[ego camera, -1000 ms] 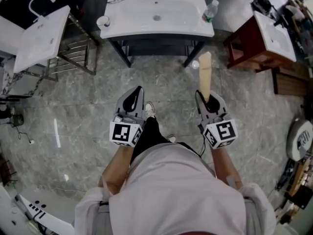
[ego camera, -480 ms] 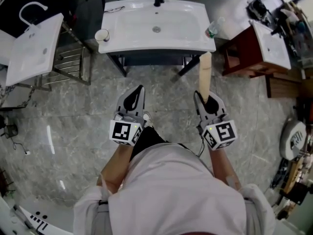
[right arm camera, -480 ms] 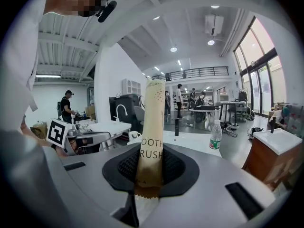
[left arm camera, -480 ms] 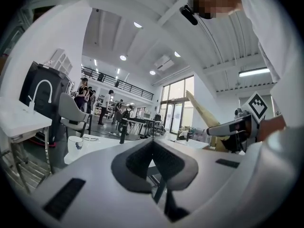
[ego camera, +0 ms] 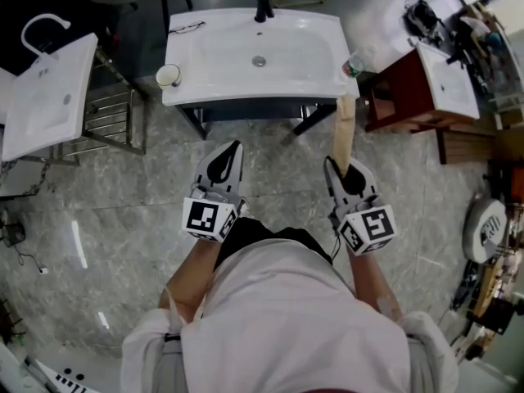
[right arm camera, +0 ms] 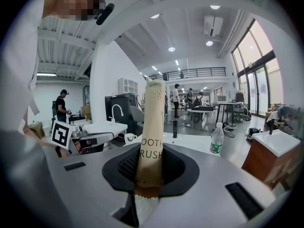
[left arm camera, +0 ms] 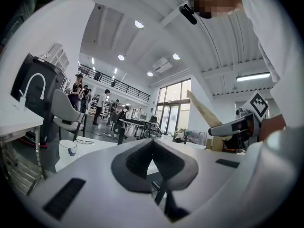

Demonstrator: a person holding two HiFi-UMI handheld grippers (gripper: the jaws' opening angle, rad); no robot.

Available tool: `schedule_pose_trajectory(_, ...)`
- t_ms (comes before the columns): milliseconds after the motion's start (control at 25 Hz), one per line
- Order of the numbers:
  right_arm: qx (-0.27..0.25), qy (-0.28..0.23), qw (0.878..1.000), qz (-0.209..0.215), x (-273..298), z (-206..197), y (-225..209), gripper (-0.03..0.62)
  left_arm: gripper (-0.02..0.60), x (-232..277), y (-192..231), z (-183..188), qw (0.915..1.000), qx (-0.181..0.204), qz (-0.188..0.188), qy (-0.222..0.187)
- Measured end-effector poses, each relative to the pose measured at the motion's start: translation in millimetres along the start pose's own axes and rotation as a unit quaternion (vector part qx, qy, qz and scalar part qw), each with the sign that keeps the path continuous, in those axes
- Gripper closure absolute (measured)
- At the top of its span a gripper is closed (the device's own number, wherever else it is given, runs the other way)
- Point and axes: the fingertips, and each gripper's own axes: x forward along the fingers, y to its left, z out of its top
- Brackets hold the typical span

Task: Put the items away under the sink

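the person stands on the grey tiled floor (ego camera: 123, 211) in front of the white sink (ego camera: 205, 64) and holds both grippers forward, side by side and well apart from each other. the right gripper (ego camera: 342, 169) has its jaws pressed onto the lower end of a long tan paper toothbrush pack (ego camera: 345, 129). in the right gripper view the pack (right arm camera: 151, 122) stands up straight from between the dark pads (right arm camera: 126, 167), and part of the printed word "toothbrush" can be read on it. in the head view the far end of the pack reaches the front right corner of the sink, but i cannot tell if it touches the edge. the left gripper (ego camera: 229, 155) holds nothing: in the left gripper view its jaws are brought together, with no thing between them. on the sink, a small cup (ego camera: 169, 75) stands at the front left corner, and a water bottle (ego camera: 352, 62) with a green label stands at the right edge, near the tip of the pack. a black tap (ego camera: 263, 2) is at the back of the bowl. under the sink there is a dark frame (ego camera: 246, 109); its inside is hidden from above.
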Motion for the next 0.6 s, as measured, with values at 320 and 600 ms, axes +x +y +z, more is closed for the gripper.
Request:
schedule_pose_trajectory(320, 0.011, -0.012, 1.0, -0.015, 0, 3, -24, 0.51, 0.578, 33, -22, 15, 0.9996, -0.004, -0.025, -0.014)
schedule_pose_trajectory(600, 0.004, -0.019, 1.0, 0.018, 14, 8, -45, 0.51, 0.578, 53, -32, 26, 0.9994, 0.018, -0.005, -0.028)
